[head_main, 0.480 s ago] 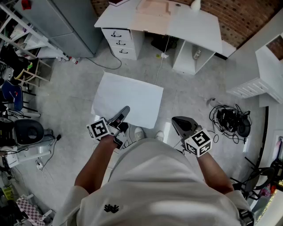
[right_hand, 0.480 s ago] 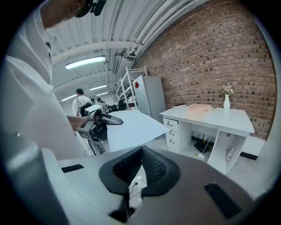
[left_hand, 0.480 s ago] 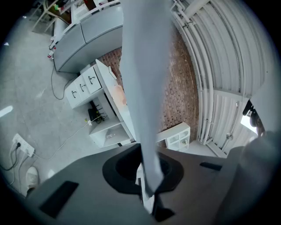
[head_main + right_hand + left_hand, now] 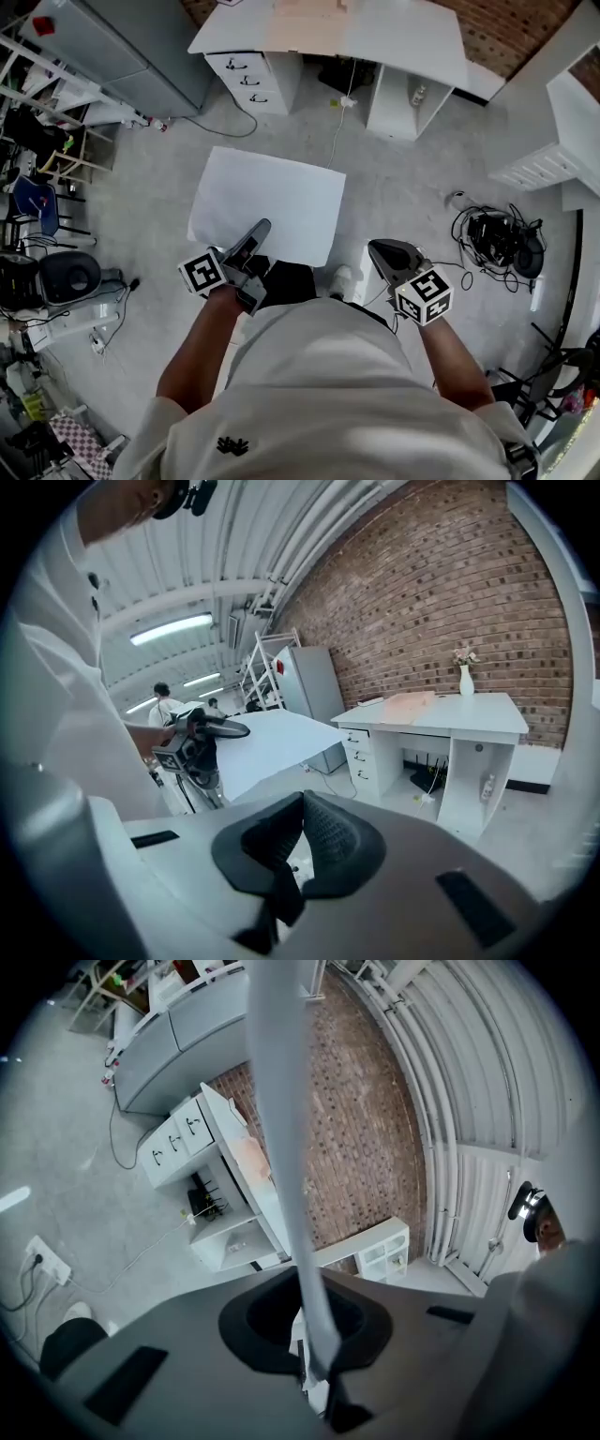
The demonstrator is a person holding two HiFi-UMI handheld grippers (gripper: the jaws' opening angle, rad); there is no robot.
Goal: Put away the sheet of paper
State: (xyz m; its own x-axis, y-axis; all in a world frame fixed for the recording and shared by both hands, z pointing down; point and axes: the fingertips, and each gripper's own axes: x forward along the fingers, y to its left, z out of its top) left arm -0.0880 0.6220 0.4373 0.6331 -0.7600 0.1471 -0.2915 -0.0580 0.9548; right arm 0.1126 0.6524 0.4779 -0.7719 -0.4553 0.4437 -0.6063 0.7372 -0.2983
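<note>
The white sheet of paper [image 4: 267,202] hangs level above the floor, held by its near edge in my left gripper [image 4: 253,234], which is shut on it. In the left gripper view the sheet [image 4: 281,1101] shows edge-on as a pale strip running up from the closed jaws. My right gripper [image 4: 389,258] floats to the right of the sheet, apart from it, shut with nothing between its fingers. From the right gripper view the left gripper [image 4: 202,733] and the sheet [image 4: 272,742] show to the left.
A white desk [image 4: 375,37] with drawers [image 4: 248,80] stands ahead against a brick wall, with a vase [image 4: 466,679] on it. A grey cabinet [image 4: 122,47] is at far left, a cable tangle [image 4: 497,239] on the floor at right, and white shelving [image 4: 553,141] at far right.
The desk has slid up in the head view and the sheet sits slightly further left. The left gripper still clamps the sheet; the right one stays shut.
</note>
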